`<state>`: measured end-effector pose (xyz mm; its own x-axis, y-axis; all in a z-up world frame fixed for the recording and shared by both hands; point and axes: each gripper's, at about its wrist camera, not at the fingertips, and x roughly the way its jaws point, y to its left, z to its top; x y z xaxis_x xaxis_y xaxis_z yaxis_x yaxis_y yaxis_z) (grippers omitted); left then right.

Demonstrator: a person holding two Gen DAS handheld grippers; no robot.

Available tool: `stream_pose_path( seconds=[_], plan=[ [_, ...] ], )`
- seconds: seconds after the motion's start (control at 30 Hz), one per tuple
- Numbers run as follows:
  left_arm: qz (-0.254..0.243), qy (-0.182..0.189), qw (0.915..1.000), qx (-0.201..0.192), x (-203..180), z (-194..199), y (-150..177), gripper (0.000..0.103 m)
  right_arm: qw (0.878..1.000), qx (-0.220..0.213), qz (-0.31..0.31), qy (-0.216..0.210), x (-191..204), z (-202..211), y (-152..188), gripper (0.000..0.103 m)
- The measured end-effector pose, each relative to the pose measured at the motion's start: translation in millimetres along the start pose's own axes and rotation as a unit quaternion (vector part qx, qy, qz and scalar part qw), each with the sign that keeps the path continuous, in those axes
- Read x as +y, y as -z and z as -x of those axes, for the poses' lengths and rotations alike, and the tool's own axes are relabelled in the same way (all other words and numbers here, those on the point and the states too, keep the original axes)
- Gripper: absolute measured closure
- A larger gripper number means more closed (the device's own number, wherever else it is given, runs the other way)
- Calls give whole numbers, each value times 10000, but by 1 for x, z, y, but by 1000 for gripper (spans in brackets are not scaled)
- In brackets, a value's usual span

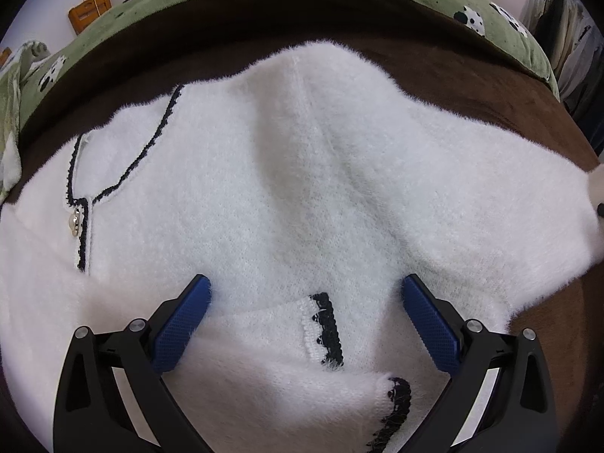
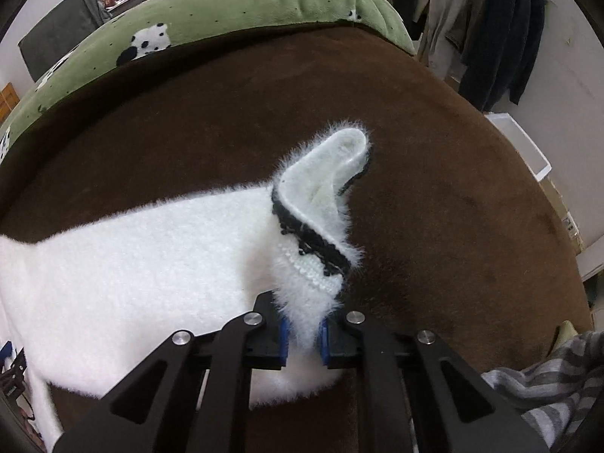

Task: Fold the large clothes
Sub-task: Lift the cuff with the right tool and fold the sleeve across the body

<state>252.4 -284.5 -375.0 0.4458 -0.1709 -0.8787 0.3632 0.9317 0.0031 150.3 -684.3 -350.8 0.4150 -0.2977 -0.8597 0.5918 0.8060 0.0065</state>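
Note:
A fluffy white cardigan with black trim lies spread on a brown blanket. One sleeve is folded across the body, its black-edged cuff lying between my left fingers. My left gripper is open and empty, just above the cardigan's body. In the right wrist view the other sleeve stretches left over the blanket. My right gripper is shut on this sleeve near its cuff, which stands up and curls over past the fingers.
A green spotted blanket lies along the far edge of the bed. Dark clothes hang at the right. A white bin stands beside the bed. A grey striped garment lies at the near right corner.

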Motion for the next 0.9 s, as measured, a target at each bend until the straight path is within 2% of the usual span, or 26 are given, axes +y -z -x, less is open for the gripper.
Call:
stream_pose_path(
  seconds=[0.07, 0.23, 0.43, 0.5, 0.7, 0.9],
  plan=[
    [13, 6, 10000, 22, 1, -1, -1, 5, 9999, -96, 48, -23, 8, 10, -4, 91],
    [10, 7, 10000, 30, 0, 0, -2, 5, 9970, -465, 610, -66, 44, 52, -7, 91],
    [-56, 115, 9998, 127, 4, 7, -9, 6, 9894, -912, 1038, -443, 98, 115, -8, 91],
    [-100, 124, 9999, 53, 8, 18, -11, 6, 9866, -1036, 1106, -599, 111, 136, -9, 91],
    [-70, 141, 9996, -234, 41, 66, -7, 6, 9673, -1401, 1826, -1065, 183, 207, -3, 91],
    [35, -27, 9996, -266, 91, 97, 9, 6, 9492, -1507, 2124, -1765, 256, 256, 20, 91]
  ],
)
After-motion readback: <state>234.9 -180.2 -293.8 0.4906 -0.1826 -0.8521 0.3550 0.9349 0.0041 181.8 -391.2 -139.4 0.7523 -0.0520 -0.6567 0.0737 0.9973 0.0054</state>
